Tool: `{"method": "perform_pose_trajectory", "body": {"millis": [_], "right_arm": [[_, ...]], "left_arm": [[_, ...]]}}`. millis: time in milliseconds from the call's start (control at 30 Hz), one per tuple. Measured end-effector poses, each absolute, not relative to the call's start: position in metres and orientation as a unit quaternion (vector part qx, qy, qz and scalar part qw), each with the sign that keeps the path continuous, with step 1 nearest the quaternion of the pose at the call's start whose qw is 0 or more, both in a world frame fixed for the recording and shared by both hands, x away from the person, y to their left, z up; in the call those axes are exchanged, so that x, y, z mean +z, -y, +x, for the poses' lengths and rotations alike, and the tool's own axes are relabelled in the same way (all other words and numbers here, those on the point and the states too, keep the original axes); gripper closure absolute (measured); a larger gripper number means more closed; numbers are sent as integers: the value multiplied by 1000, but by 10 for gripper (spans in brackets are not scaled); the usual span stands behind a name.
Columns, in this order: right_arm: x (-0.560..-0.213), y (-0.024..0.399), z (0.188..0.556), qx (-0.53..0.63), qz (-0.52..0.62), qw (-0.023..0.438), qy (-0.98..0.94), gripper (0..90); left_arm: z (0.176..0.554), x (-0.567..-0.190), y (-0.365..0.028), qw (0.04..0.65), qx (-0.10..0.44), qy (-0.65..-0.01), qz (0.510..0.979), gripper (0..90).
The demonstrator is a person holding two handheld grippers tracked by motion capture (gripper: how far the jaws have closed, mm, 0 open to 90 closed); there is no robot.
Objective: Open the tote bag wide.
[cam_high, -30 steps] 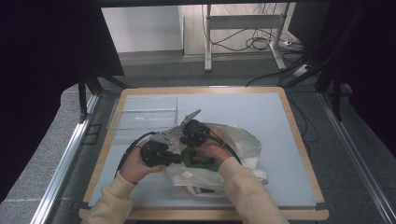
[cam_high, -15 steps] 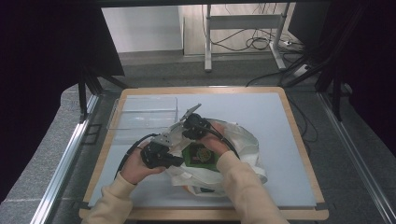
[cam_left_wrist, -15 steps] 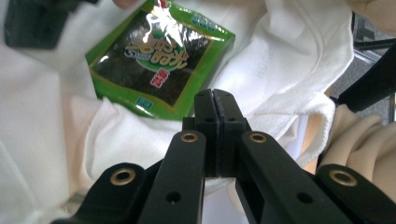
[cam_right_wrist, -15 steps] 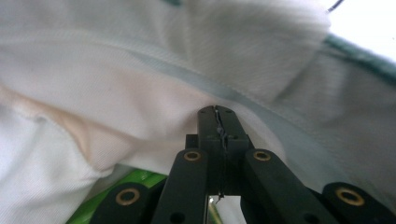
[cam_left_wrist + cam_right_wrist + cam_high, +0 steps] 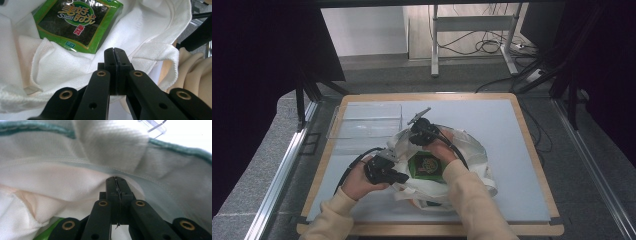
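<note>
High view: your left claw (image 5: pixel 399 177) and right claw (image 5: pixel 411 137) sit at opposite edges of the white cloth bag (image 5: pixel 472 155) on the worktop (image 5: pixel 512 130); the green seaweed packet (image 5: pixel 426 165) lies flat between them, inside the bag's mouth.

Left gripper view: your left claw (image 5: pixel 115 53) is clamped on the bag's hem; the packet (image 5: pixel 75 22) lies ahead and to its left, long axis slanting away.

Right gripper view: your right claw (image 5: pixel 116 181) pinches the bag's rim (image 5: pixel 75 167).

White woven cloth bag (image 5: pixel 155 32), glossy packet (image 5: pixel 77 22)
</note>
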State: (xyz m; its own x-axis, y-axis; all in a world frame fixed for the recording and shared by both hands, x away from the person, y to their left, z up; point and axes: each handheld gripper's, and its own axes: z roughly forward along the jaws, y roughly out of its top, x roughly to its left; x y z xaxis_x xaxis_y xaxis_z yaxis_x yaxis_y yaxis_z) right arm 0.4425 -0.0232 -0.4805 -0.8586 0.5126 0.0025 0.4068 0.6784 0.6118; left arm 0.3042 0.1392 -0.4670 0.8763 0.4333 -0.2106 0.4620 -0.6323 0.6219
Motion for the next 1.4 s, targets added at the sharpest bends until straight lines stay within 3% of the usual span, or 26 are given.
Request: {"method": "perform_pose_trajectory", "body": {"millis": [433,700,1033,1400], "right_arm": [[-470,28,430,305,243,84,-917,891],[-436,67,396,282,222,103,-928,891],[-443,108,386,248,246,106,-931,891],[-449,117,385,222,250,107,-936,891]], "left_arm": [[305,-468,-141,349,-21,-247,904,900],[303,-465,-140,346,-14,-249,904,899],[304,-466,-138,348,-13,-251,903,896],[305,-463,-133,351,-14,-247,903,898]]}}
